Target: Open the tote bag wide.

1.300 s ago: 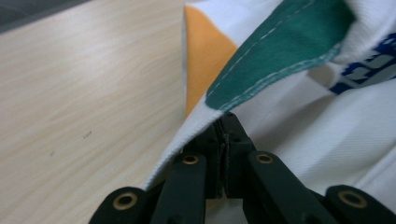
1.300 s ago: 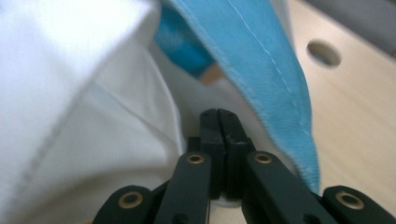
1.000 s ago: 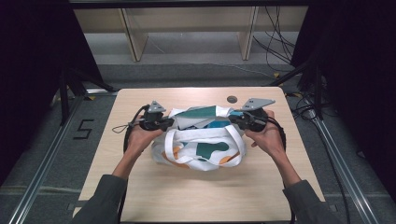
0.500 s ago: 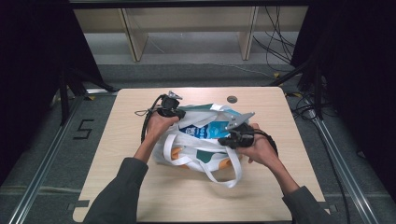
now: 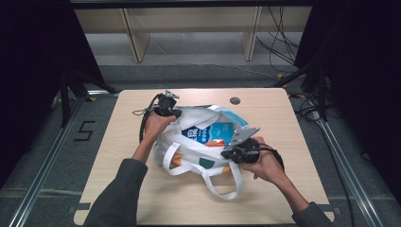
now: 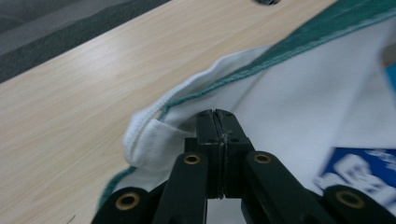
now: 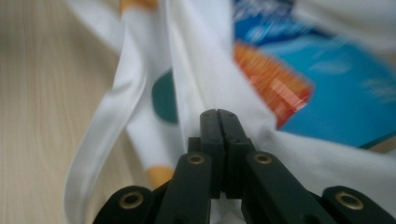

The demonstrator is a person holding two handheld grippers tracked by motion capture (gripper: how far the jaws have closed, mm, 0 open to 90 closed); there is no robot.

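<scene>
Pinching tote bag (image 5: 203, 142) rim btwn both grippers' fingers (image 6: 215, 140), opposite sides.

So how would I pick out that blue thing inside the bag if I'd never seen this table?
Start at the wooden table and find the white cloth bag in its middle, held open by two hand-held grippers. Inside its mouth lies a flat blue packet with white lettering, the only bright blue item, with an orange patch at its lower edge.
</scene>
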